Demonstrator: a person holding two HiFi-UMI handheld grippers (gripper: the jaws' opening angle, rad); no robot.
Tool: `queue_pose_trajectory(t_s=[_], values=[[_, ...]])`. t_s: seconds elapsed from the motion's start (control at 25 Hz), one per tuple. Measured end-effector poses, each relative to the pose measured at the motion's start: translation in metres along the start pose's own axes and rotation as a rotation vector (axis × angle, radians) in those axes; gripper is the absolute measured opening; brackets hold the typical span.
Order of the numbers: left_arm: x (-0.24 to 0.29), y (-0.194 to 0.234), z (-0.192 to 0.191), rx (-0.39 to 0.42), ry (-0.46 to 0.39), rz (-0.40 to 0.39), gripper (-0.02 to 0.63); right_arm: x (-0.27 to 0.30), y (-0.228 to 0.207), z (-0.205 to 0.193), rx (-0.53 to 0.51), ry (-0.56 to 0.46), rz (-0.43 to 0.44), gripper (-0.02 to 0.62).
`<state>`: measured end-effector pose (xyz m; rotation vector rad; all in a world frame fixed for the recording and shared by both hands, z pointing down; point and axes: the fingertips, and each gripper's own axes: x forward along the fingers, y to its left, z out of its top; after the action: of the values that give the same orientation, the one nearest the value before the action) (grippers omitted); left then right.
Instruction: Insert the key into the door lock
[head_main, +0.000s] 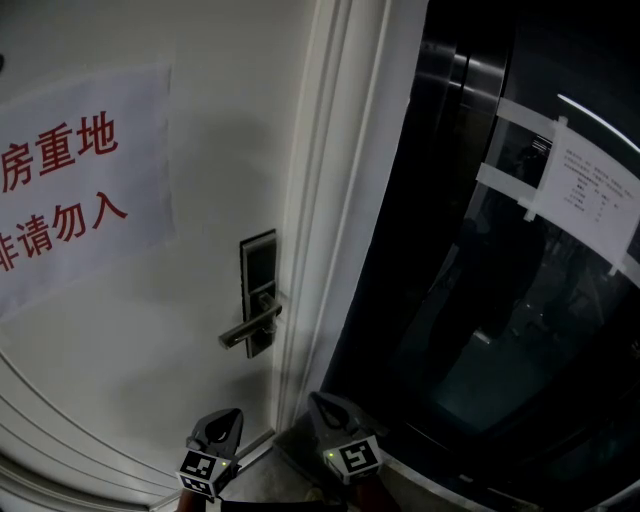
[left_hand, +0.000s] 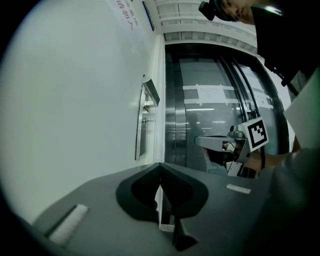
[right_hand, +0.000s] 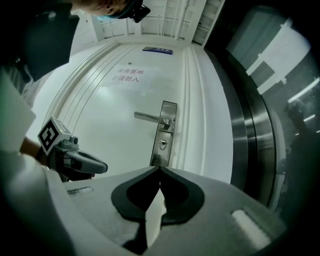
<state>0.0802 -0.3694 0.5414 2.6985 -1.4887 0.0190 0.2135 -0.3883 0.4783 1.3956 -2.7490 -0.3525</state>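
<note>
The door lock (head_main: 258, 290) is a dark metal plate with a lever handle (head_main: 245, 331) on the white door (head_main: 190, 330). In the right gripper view the plate (right_hand: 165, 131), its handle (right_hand: 149, 117) and the round keyhole (right_hand: 162, 145) lie straight ahead, beyond the jaw tips. My right gripper (right_hand: 160, 168) is shut, with nothing visible between its jaws. My left gripper (left_hand: 160, 165) is shut too and sees the plate (left_hand: 142, 121) edge-on. Both grippers hang low, below the lock: left gripper (head_main: 232, 413), right gripper (head_main: 318, 399). No key shows in any view.
A paper sign with red characters (head_main: 70, 190) is stuck on the door at the left. The white door frame (head_main: 330, 200) runs up beside the lock. To its right stands a dark glass panel (head_main: 500, 300) with a taped sheet (head_main: 590, 195).
</note>
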Motion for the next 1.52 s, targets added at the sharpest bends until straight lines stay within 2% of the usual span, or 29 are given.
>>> queue_pose_trajectory(t_s=[0.4, 0.96, 1.52], values=[[0.004, -0.011, -0.003, -0.007, 0.007, -0.038, 0.002, -0.031, -0.013, -0.041, 0.076, 0.065, -0.104, 0.002], [0.013, -0.022, -0.006, 0.007, 0.001, -0.087, 0.002, -0.051, -0.012, -0.061, 0.097, 0.095, -0.135, 0.002], [0.017, -0.025, -0.002, 0.011, -0.001, -0.101, 0.002, -0.056, -0.016, -0.062, 0.098, 0.104, -0.152, 0.002]])
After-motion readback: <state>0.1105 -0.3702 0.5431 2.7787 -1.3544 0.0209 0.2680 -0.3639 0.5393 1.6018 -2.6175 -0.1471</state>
